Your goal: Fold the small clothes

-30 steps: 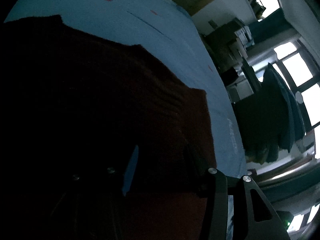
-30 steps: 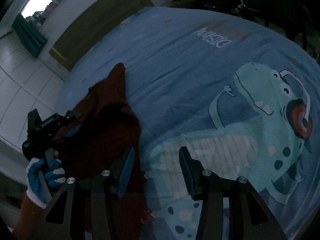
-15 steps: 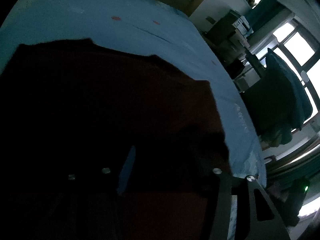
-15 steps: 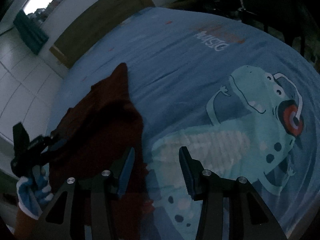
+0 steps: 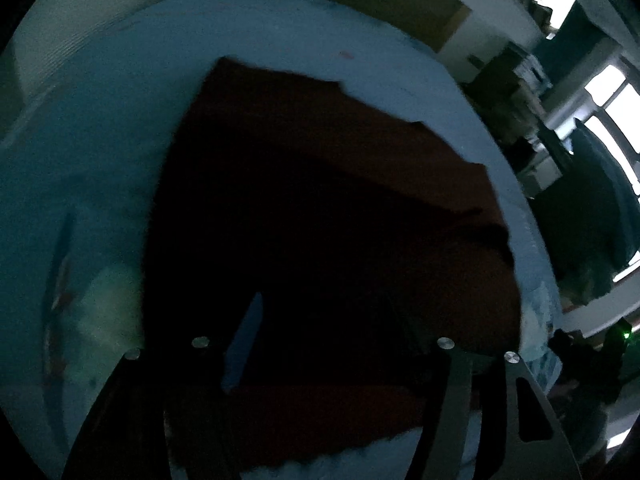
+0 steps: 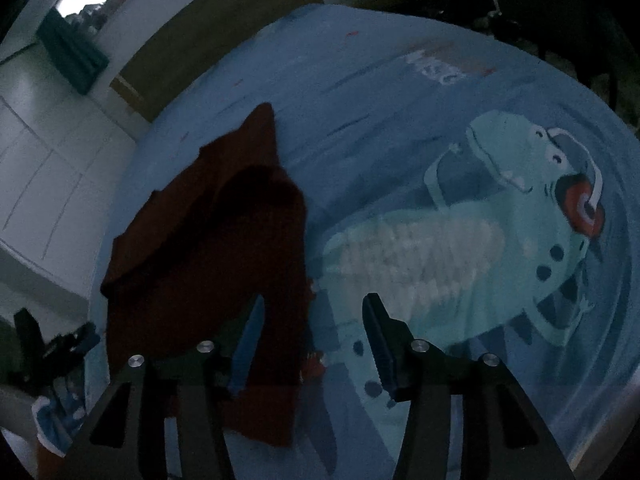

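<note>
Scene dim throughout; detail limited.

Dark red garment (image 6: 208, 264) lies on a bed covered by a blue sheet (image 6: 392, 104). In the right wrist view it occupies the sheet's side toward 9 o'clock, partly folded: an upper layer doubled over, one corner pointing toward 12 o'clock. A teal cartoon dinosaur print (image 6: 500, 232) fills the sheet toward 3 o'clock, just beside the garment's edge.

Right claw (image 6: 314, 344): jaws apart and lately widening. The finger at 9 o'clock stands over the garment's near edge, the other over the bare print. Nothing is clamped between them.

Left claw (image 5: 324, 344): jaws apart, also lately widening. In its own view the garment (image 5: 320, 208) fills the centre and runs beneath both fingers, but the pads do not press on it as far as the darkness allows. In the right wrist view this claw (image 6: 60, 352) appears at 8 o'clock, at the bed's edge, just beside the garment's corner, carried by a hand in a blue and white glove (image 6: 56, 420).

Wooden headboard (image 6: 208, 28) at 12 o'clock; bright windows (image 5: 616, 100) at 2 o'clock in the left wrist view.
</note>
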A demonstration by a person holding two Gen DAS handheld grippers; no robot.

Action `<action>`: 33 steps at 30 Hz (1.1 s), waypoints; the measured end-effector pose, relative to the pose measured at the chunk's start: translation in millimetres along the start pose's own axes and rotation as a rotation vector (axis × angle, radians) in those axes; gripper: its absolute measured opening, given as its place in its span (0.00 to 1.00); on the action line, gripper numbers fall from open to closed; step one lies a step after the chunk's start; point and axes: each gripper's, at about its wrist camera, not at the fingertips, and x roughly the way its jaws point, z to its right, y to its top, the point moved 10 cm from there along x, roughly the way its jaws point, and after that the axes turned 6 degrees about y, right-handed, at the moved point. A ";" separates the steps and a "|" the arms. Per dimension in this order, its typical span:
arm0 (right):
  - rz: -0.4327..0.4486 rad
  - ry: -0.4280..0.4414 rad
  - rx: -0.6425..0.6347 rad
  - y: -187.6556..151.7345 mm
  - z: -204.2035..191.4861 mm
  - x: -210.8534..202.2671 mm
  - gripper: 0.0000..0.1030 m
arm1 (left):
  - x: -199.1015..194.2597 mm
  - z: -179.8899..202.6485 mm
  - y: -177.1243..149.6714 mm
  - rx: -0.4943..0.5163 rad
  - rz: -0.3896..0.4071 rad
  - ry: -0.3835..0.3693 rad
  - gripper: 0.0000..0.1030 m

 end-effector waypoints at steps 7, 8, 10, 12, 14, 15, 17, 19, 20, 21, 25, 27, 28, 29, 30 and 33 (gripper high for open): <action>-0.042 0.003 -0.009 -18.4 2.7 4.9 0.53 | -19.0 -64.8 -50.1 -0.151 -0.038 0.038 0.56; -0.048 0.005 -0.010 -20.7 2.8 6.0 0.54 | -19.6 -69.9 -55.5 -0.166 -0.041 0.041 0.56; -0.068 0.013 -0.012 -27.1 2.3 11.0 0.55 | -19.0 -76.9 -65.8 -0.189 -0.055 0.035 0.56; -0.086 0.028 -0.013 -32.4 1.5 16.0 0.55 | -14.4 -75.9 -73.3 -0.202 -0.072 0.023 0.56; -0.107 0.047 -0.014 -38.8 -1.0 21.3 0.55 | -8.8 -74.1 -77.7 -0.206 -0.085 0.015 0.56; -0.119 0.055 -0.017 -42.5 -2.4 24.4 0.55 | -5.7 -73.2 -79.3 -0.211 -0.088 0.014 0.56; -0.141 0.072 -0.019 -49.2 -4.8 30.0 0.55 | 0.8 -71.9 -82.1 -0.228 -0.094 -0.004 0.56; -0.152 0.083 -0.024 -53.4 -6.1 32.8 0.55 | 4.0 -74.3 -84.3 -0.243 -0.101 -0.023 0.56; -0.158 0.090 -0.027 -55.1 -6.7 34.3 0.55 | 6.4 -73.5 -85.0 -0.245 -0.105 -0.029 0.56; -0.164 0.096 -0.028 -56.9 -6.9 35.8 0.55 | 9.1 -72.0 -85.6 -0.246 -0.107 -0.035 0.56; -0.197 0.126 -0.027 -64.9 -7.1 43.4 0.55 | 14.6 -69.6 -83.2 -0.269 -0.110 -0.093 0.56; -0.216 0.155 -0.025 -70.0 -8.6 48.0 0.55 | 15.1 -67.7 -81.8 -0.271 -0.116 -0.129 0.56; -0.226 0.177 -0.019 -72.4 -9.7 51.1 0.55 | 16.3 -65.5 -80.9 -0.270 -0.122 -0.151 0.56; -0.231 0.186 -0.016 -74.0 -9.9 52.3 0.56 | 17.8 -63.5 -80.4 -0.270 -0.127 -0.169 0.56; -0.236 0.195 -0.015 -75.3 -10.1 54.5 0.56 | 18.3 -62.7 -79.1 -0.270 -0.129 -0.183 0.56; -0.247 0.218 -0.028 -75.9 -12.8 58.6 0.56 | 21.1 -57.4 -77.0 -0.277 -0.143 -0.246 0.56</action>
